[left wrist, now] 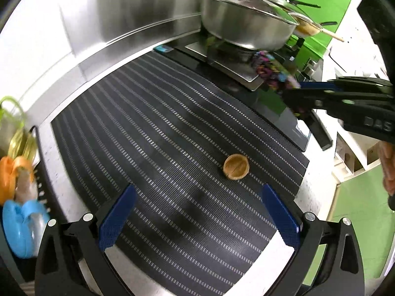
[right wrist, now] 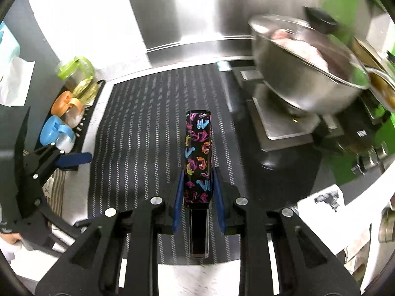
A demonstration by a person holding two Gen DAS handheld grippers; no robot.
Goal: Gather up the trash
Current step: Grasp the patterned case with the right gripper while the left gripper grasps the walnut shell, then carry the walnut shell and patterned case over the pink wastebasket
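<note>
A small brown nutshell half [left wrist: 236, 166] lies hollow side up on the black striped mat [left wrist: 153, 133]. My left gripper [left wrist: 200, 213] hovers just short of the shell and is open, with nothing between its blue pads. My right gripper [right wrist: 198, 175] is shut on a slim black box with a bright multicoloured print [right wrist: 198, 153], which stands up between its fingers above the mat. In the left wrist view the right gripper [left wrist: 298, 93] reaches in from the right edge with the printed box [left wrist: 271, 74] near the stove. The right wrist view shows one blue finger [right wrist: 74, 159] of the left gripper at the left.
A steel pot with a glass lid [left wrist: 244, 22] sits on the stove [right wrist: 281, 123] at the back right, with a second pan behind it. Green, orange and blue lidded cups [right wrist: 66, 103] stand in a rack left of the mat. A printed paper [right wrist: 325, 202] lies at the right.
</note>
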